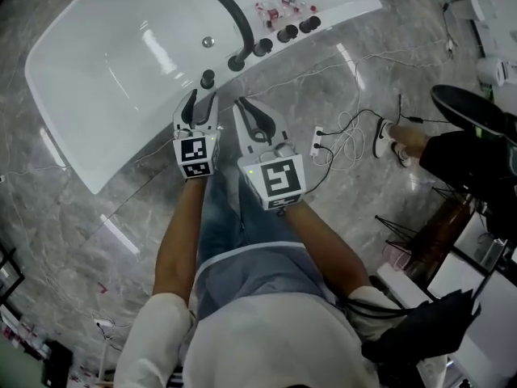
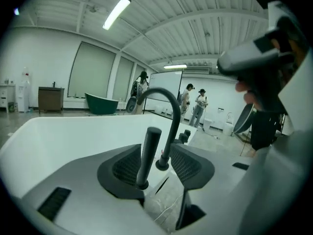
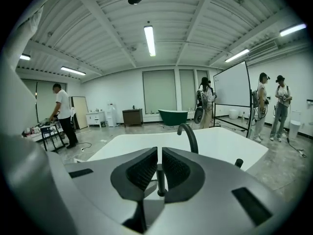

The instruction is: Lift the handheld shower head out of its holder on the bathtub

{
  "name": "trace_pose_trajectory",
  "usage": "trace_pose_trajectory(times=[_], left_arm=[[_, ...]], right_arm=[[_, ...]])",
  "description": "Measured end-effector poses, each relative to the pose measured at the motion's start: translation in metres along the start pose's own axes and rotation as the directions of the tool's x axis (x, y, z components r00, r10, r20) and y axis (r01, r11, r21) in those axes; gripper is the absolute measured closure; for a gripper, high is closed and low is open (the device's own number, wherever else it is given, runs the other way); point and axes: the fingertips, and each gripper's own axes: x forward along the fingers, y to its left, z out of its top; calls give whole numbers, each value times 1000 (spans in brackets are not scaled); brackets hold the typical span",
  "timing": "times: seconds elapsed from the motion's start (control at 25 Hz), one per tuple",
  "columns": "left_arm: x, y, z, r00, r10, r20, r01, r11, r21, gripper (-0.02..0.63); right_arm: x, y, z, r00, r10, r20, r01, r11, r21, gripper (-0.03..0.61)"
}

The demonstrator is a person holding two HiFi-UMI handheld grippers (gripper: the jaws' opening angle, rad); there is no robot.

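Head view: white bathtub (image 1: 97,95) noted at 11 o'clock, with the black shower head (image 1: 208,79) upright on its rim and the curved faucet (image 1: 234,23) at 1 o'clock of it. The left gripper (image 1: 199,103) is held just short of the shower head, the right gripper (image 1: 252,113) at its 3 o'clock. Left gripper view: jaws are held apart and the shower head (image 2: 148,153) is framed in the gap, untouched, with the faucet (image 2: 168,106) behind it. Right gripper view: jaws are drawn almost together, only a slit left, nothing clamped; the shower head (image 3: 160,180) is glimpsed through the slit at 6 o'clock.
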Motion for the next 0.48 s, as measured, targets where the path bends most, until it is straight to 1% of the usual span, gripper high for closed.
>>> trace_pose_trajectory(times=[0.08, 0.16, 0.2, 0.28, 0.36, 0.44, 0.48], left_arm=[[34, 13, -35, 998, 45, -43, -44, 999, 15, 416], [66, 31, -67, 992, 107, -74, -106, 994, 6, 360], [82, 38, -78, 988, 128, -82, -128, 992, -1, 355], [113, 49, -97, 986, 141, -86, -143, 990, -15, 356], [137, 53, -114, 985, 145, -98, -147, 989, -21, 356], [152, 56, -125, 983, 155, -99, -157, 988, -10, 356], [156, 57, -128, 983, 161, -94, -161, 987, 2, 371]], right_arm=[[16, -8, -21, 1000, -6, -19, 6, 1000, 0, 560], [30, -18, -40, 999, -19, -31, 19, 1000, -11, 560], [38, -24, -49, 999, -22, -28, 21, 1000, -21, 560], [54, -36, -66, 999, -23, -31, 22, 999, -29, 560], [66, -46, -86, 998, -30, -64, 29, 1000, -7, 560], [76, -55, -101, 996, -36, -82, 37, 999, 6, 560], [80, -58, -106, 996, -36, -84, 37, 999, 11, 560]])
